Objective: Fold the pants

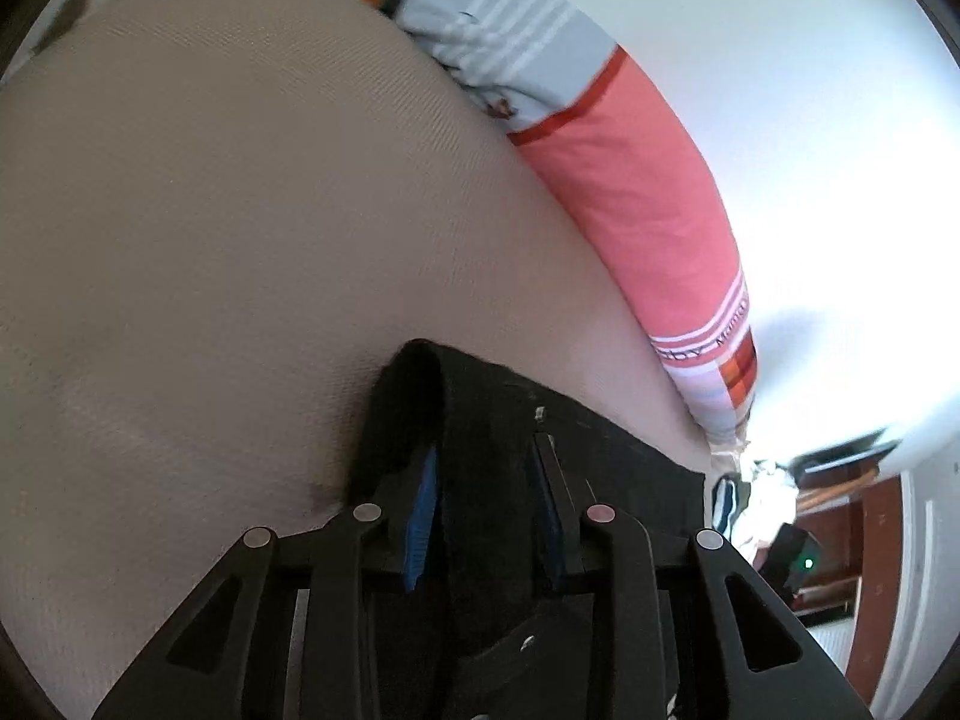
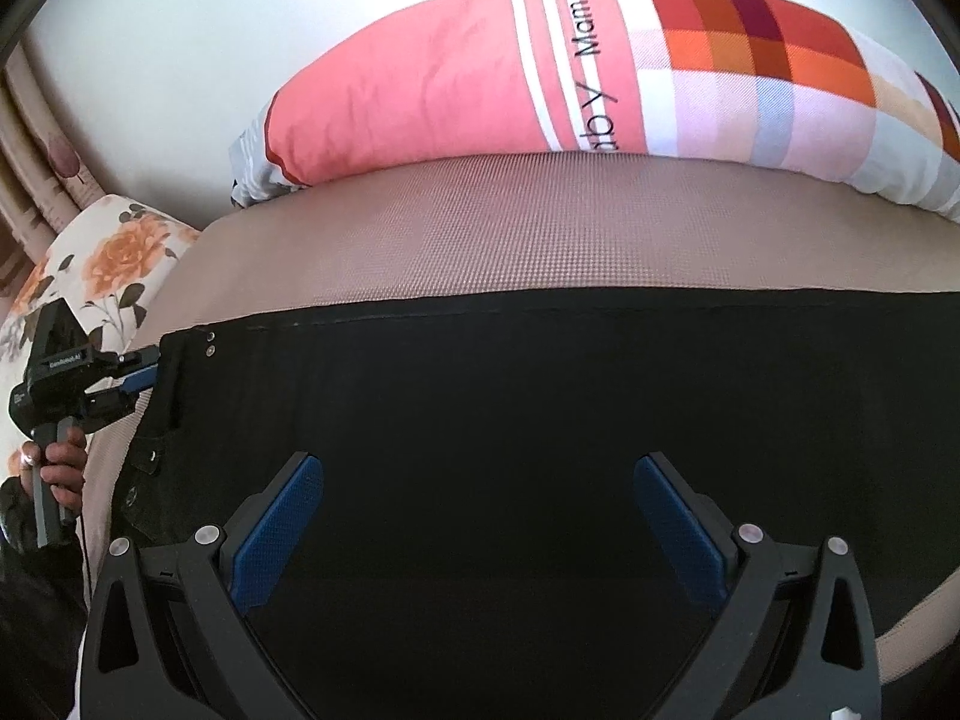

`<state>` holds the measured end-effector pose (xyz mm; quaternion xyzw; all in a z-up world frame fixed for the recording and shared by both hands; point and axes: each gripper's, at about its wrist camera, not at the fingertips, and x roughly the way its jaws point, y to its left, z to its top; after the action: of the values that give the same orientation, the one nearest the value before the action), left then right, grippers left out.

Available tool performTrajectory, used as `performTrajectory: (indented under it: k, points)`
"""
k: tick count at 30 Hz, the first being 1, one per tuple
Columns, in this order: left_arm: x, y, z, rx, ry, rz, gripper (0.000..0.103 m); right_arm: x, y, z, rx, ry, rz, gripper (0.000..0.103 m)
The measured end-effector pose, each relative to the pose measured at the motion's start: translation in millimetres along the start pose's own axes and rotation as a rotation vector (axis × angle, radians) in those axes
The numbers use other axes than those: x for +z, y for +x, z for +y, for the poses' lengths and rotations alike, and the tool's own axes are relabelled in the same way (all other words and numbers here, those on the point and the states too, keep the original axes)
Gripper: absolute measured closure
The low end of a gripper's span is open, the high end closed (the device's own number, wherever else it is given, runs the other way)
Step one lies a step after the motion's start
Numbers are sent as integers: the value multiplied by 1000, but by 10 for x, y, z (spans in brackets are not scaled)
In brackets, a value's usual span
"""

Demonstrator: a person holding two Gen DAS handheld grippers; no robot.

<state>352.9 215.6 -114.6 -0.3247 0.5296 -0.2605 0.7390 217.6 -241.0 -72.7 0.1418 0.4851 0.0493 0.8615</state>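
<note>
On the tan bed (image 2: 480,252), the left gripper (image 1: 489,480) pinches the black pants (image 2: 540,420).

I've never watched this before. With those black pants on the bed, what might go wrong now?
The left claw pinches only the pants' corner; the cloth could slip out if pulled.

The right claw is open above the pants, so one-sided lifting may drag or bunch them.

The pillow lies close; a swung fold could catch it.
</note>
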Motion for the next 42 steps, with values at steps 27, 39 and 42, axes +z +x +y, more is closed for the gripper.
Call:
performTrajectory:
  k: [27,39,42]
  points:
    - [-325,-323,-977,-27,293,-170,94,953,758,259,220,-638,289,4]
    - [-610,-614,-1133,-76,323,-201,94,1143,1049,148,343,-784,564,29]
    - [-646,-636,-1132,-74,323,-207,94,1212,1062,26,336,-770,586,29]
